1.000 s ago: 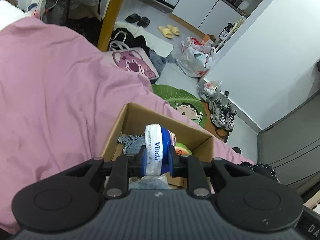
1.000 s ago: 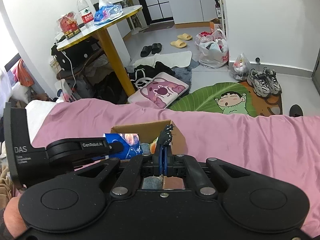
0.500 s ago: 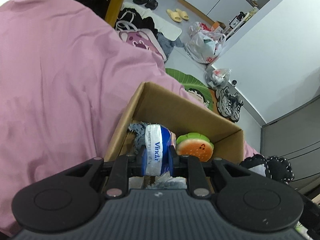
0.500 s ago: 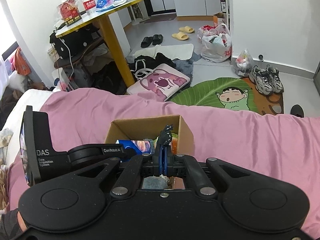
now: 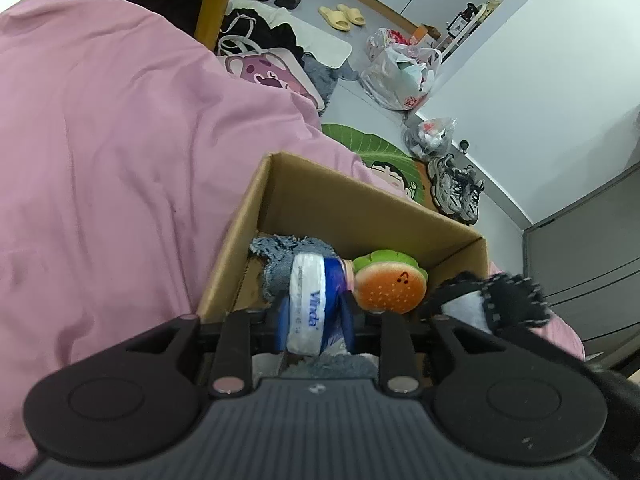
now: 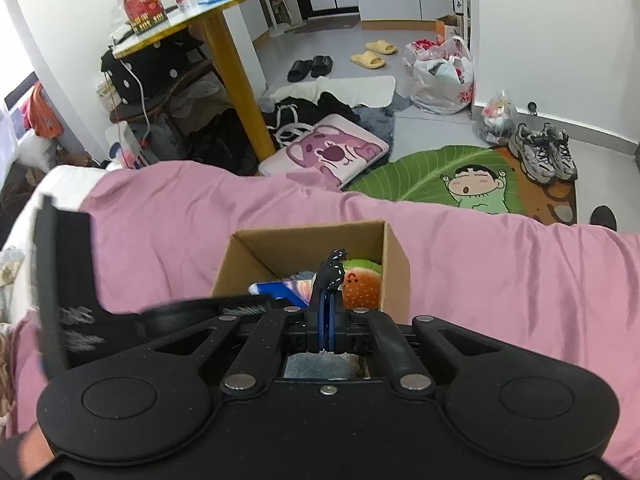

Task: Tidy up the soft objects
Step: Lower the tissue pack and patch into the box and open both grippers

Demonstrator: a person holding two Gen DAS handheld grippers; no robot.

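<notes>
Left wrist: left gripper (image 5: 314,320) fingers clamp tissue pack (image 5: 308,304), long axis pointing forward, directly over box (image 5: 360,204) on bed (image 5: 100,140).
Right wrist: right gripper (image 6: 326,320) pinches black cloth (image 6: 332,270), above the box's near edge.

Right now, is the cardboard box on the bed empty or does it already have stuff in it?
Not empty. The cardboard box already holds a burger plush and a grey-blue cloth.

Your left gripper (image 5: 314,316) is clamped on the tissue pack (image 5: 307,304), hovering over the near edge of the cardboard box (image 5: 360,208). Your right gripper (image 6: 327,312) is pinched tight on black fabric (image 6: 334,268), above the same box's near side.
</notes>
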